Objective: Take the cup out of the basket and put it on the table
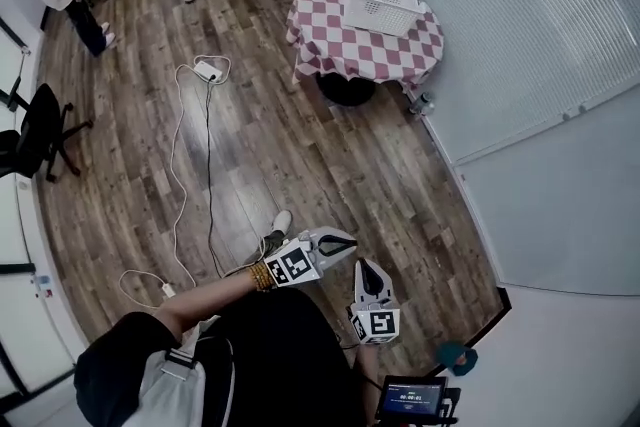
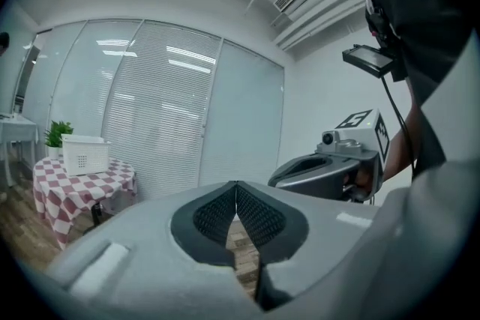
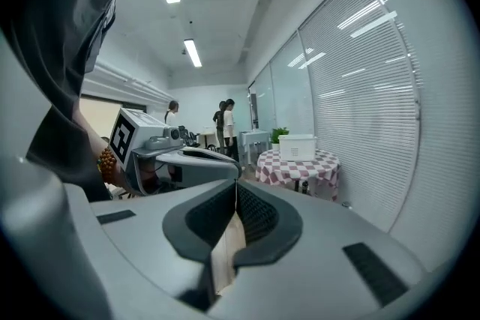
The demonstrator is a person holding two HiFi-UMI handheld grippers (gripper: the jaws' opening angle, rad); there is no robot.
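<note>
While jaws meet, left gripper (image 1: 349, 241) and right gripper (image 1: 365, 265) point forward.

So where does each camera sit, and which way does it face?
Head view: on the person's head, steeply down at wood floor, checked table with basket; forearm, left gripper and right gripper show.
Left gripper view: on the left gripper, along its shut jaws toward the blinds; right gripper at right.
Right gripper view: on the right gripper, along its shut jaws toward the table; left gripper at left.
Shared: all three show table and basket.
</note>
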